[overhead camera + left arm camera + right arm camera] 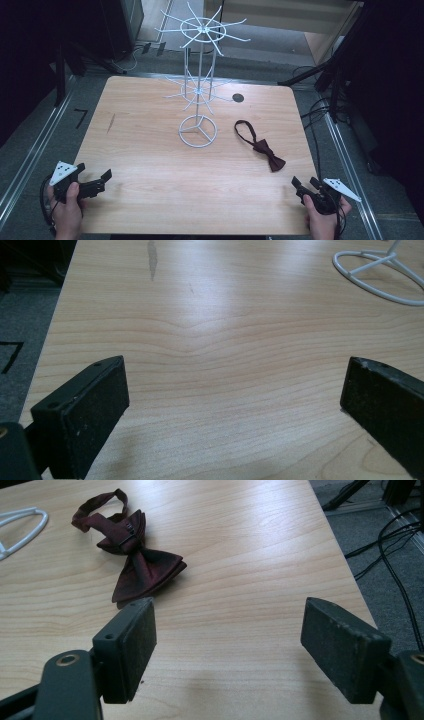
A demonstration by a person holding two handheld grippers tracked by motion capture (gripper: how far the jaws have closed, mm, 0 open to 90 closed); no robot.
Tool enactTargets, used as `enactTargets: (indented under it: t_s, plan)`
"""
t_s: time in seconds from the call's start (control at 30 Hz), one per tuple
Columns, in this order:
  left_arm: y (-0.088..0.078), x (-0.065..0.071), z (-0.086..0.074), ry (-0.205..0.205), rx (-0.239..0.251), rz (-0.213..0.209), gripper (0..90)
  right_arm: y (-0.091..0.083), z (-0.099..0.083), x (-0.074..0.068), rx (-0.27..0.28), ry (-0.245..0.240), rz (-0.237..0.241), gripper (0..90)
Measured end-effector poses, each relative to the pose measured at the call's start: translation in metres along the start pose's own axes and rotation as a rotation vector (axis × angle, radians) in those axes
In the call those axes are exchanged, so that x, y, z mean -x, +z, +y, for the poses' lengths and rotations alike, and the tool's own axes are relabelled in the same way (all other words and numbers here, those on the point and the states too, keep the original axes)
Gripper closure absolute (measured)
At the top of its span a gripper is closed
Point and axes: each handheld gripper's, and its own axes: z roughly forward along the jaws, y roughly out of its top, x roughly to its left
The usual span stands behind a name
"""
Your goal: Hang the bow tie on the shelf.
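Observation:
A dark red bow tie (263, 148) with its neck strap looped lies flat on the wooden table (150, 150), right of centre. A white wire display rack (199, 75) with hooked arms on two levels stands on its ring base at the table's middle back. My left gripper (95, 181) rests open at the front left corner, nothing between its jaws. My right gripper (306, 184) is open at the front right corner, a short way in front of the bow tie (132, 550). The rack's ring base (382, 272) shows ahead of the left gripper (235, 400).
A small round black hole (238, 98) sits near the table's back right. Dark stands and cables (320, 110) crowd the floor to the right of the table. A metal rail (30, 155) runs along the floor at the left.

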Motion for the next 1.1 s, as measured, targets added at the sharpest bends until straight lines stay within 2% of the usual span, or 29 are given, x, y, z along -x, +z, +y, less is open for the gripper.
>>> enactTargets:
  t_s: [0.1,0.13,0.17,0.2,0.3,0.33,0.4,0.43,0.47,0.6,0.7,0.77,0.8,0.93,0.97,1.1]
  plan:
    - [0.000,0.000,0.000,-0.001,0.002,0.002,0.0,0.002,0.000,-0.002,-0.015,-0.026,-0.001,21.7]
    - [0.000,0.000,0.000,-0.006,0.004,0.003,0.0,0.003,0.001,-0.006,-0.036,-0.052,-0.002,21.5]
    - [0.000,0.000,0.000,-0.009,0.006,0.003,0.0,0.003,0.001,-0.006,-0.036,-0.052,-0.002,21.5]
    - [-0.001,-0.001,-0.001,-0.007,0.011,0.001,0.0,0.005,0.005,-0.011,-0.059,-0.065,0.016,20.9]
    - [0.000,0.000,0.000,-0.009,0.011,-0.001,0.0,0.008,0.009,-0.015,-0.078,-0.084,0.018,20.9]
    - [-0.001,0.000,0.000,-0.006,0.011,-0.002,0.0,0.012,0.015,-0.022,-0.107,-0.102,0.023,21.0]
    - [-0.001,0.000,0.000,-0.005,0.011,-0.003,0.0,0.014,0.017,-0.024,-0.114,-0.111,0.024,21.0]
    - [-0.001,0.000,0.000,-0.005,0.011,-0.002,0.0,0.020,0.023,-0.031,-0.145,-0.133,0.035,20.9]
    - [-0.001,0.000,0.000,-0.005,0.011,-0.002,0.0,0.020,0.023,-0.031,-0.145,-0.133,0.035,20.9]
    - [0.000,0.000,0.000,-0.006,0.009,-0.008,0.0,0.036,0.035,-0.044,-0.236,-0.177,0.051,19.3]
    - [0.000,-0.001,0.000,-0.008,0.008,-0.010,0.0,0.046,0.043,-0.054,-0.300,-0.208,0.044,18.7]
    - [0.000,-0.001,0.000,-0.009,0.008,-0.010,0.0,0.049,0.046,-0.057,-0.320,-0.208,0.036,18.6]
    - [0.000,-0.002,0.000,-0.011,0.009,-0.011,0.0,0.055,0.050,-0.061,-0.351,-0.209,0.038,18.0]
    - [0.000,-0.002,0.000,-0.012,0.010,-0.015,0.0,0.063,0.056,-0.068,-0.383,-0.221,0.030,17.5]
    - [0.000,-0.002,0.000,-0.013,0.010,-0.016,0.0,0.069,0.061,-0.075,-0.412,-0.248,0.014,17.2]
    - [0.000,-0.002,0.000,-0.015,0.010,-0.016,0.0,0.075,0.070,-0.082,-0.435,-0.277,0.002,17.1]
